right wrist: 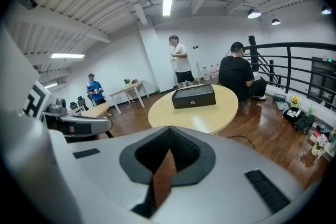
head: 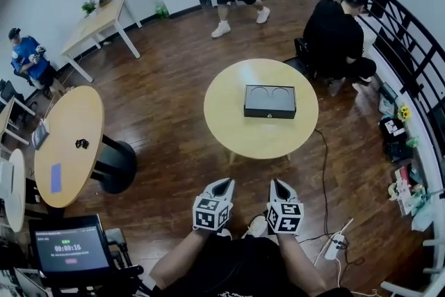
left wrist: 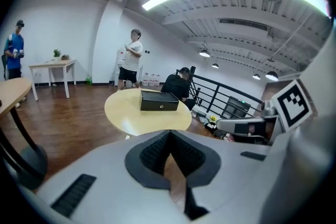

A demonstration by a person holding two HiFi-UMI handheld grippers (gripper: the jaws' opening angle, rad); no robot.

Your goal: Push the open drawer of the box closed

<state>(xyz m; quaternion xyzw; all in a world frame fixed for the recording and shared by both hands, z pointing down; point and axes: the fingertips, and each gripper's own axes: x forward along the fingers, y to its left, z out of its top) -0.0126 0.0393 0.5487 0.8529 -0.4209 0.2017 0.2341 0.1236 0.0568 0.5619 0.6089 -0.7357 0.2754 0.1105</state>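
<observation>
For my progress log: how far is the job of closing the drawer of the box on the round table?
Done: nothing visible yet. In hand: nothing; the left gripper and right gripper are shut and empty, near the person's body, short of the round table. Left: reach the black box and push its drawer in. How far the drawer stands out, I cannot tell from here.

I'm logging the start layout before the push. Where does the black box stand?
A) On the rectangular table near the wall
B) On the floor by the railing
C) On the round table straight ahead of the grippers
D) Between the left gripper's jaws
C: the black box stands on the round table, well ahead of the left gripper and the right gripper, and neither touches it.
</observation>
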